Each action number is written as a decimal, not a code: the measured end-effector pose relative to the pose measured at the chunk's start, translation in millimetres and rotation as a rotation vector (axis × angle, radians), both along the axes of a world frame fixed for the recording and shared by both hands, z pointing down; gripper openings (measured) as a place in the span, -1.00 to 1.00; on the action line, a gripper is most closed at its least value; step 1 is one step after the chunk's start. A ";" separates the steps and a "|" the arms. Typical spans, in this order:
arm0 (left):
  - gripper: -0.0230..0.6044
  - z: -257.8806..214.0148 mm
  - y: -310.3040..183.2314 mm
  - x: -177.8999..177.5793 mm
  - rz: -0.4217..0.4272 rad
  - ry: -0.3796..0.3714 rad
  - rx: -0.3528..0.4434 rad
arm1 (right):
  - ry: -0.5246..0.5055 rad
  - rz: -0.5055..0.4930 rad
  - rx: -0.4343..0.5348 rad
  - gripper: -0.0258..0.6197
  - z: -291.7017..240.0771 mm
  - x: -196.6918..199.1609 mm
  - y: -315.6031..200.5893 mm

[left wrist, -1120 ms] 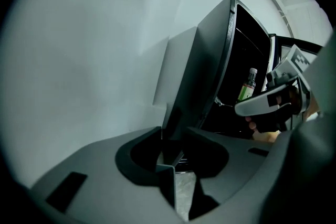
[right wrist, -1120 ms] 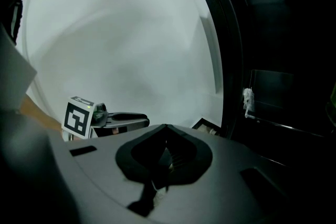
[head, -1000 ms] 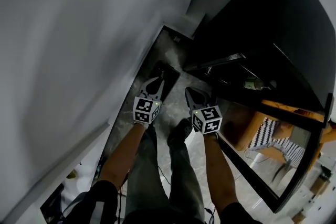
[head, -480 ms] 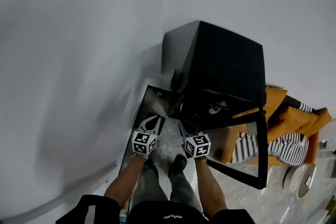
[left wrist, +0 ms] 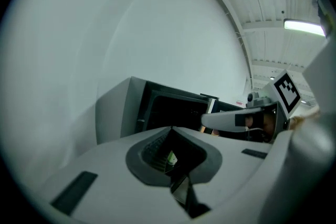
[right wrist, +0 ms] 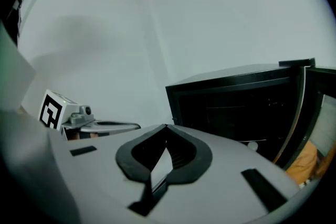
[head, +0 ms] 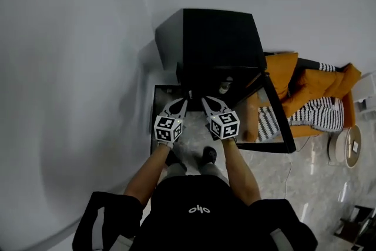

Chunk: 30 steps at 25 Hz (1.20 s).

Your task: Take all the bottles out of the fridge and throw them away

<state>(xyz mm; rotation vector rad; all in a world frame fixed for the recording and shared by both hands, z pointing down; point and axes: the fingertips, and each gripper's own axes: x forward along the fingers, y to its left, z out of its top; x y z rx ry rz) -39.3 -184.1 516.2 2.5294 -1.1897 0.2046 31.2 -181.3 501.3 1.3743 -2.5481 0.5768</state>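
Okay, left tool (head: 184, 101) and right tool (head: 205, 100) are both pressed together, empty, aimed side by side at the open fridge (head: 211, 38). Door (head: 267, 120) stands wide for access; one bottle (head: 224, 87) shows inside, toward the door side. Jaws must spread before any grab, I'd say.

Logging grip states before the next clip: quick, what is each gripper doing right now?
Left gripper: closed, holding nothing.
Right gripper: closed, holding nothing.

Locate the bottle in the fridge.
Head view, centre: the bottle sits inside the open black fridge, just beyond the right gripper, with the open glass door to its right.
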 end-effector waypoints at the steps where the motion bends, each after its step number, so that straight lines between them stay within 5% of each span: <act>1: -0.90 -3.2 1.0 6.4 0.024 -0.005 0.005 | 0.002 0.022 0.003 -0.89 -1.9 6.6 3.0; 15: -0.90 -16.4 11.5 56.8 0.302 -0.044 0.058 | 0.023 0.367 -0.017 -0.90 14.6 93.4 55.1; 30: -0.91 7.3 11.7 60.2 0.393 -0.083 0.060 | 0.032 0.464 -0.023 -0.89 38.4 96.9 62.5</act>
